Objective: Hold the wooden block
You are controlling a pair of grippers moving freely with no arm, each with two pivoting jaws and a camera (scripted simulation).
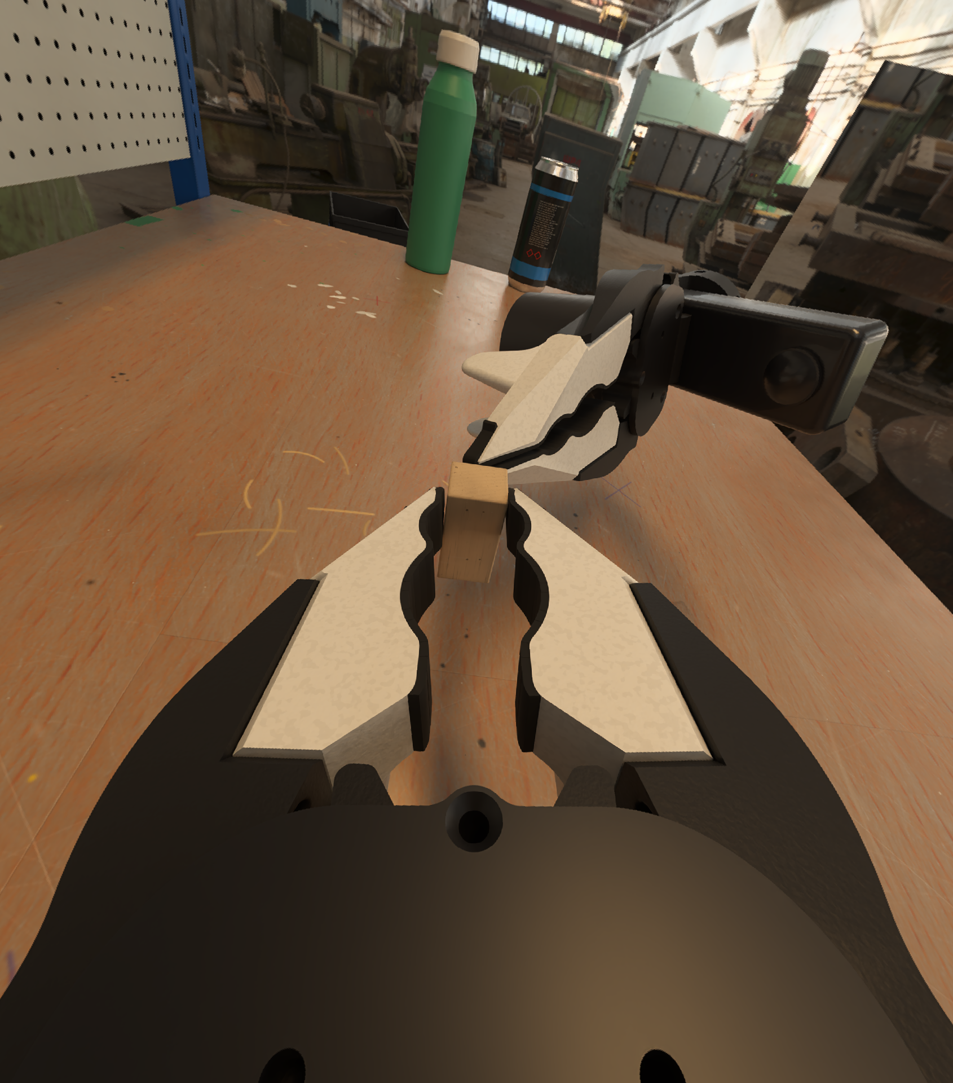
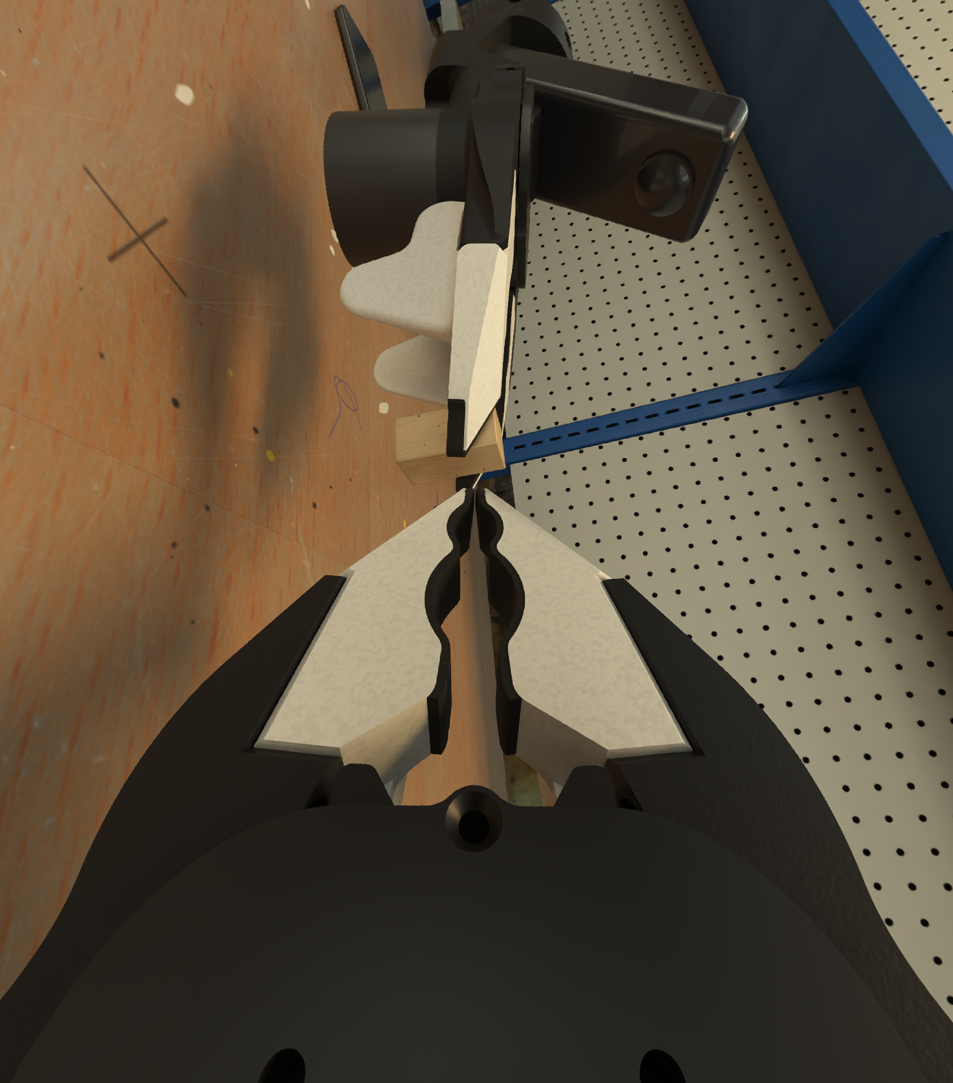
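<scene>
A small pale wooden block (image 1: 471, 530) sits between the tips of my left gripper (image 1: 475, 498), which is shut on it. The block hangs down from the fingertips and looks raised off the wooden table (image 1: 169, 410). My right gripper (image 1: 477, 460) comes in from the upper right, with its tips at the block's top far edge. In the right wrist view my right gripper (image 2: 474, 495) has its jaws almost together with nothing between them. Its tips are just short of the block (image 2: 424, 448), which is held by the left gripper (image 2: 462, 445).
A tall green bottle with a white cap (image 1: 442, 158) and a dark can with blue bands (image 1: 541, 225) stand at the table's far edge. A pegboard with a blue frame (image 1: 52, 88) rises at the back left. It also shows in the right wrist view (image 2: 755, 586). The table's right edge runs close by.
</scene>
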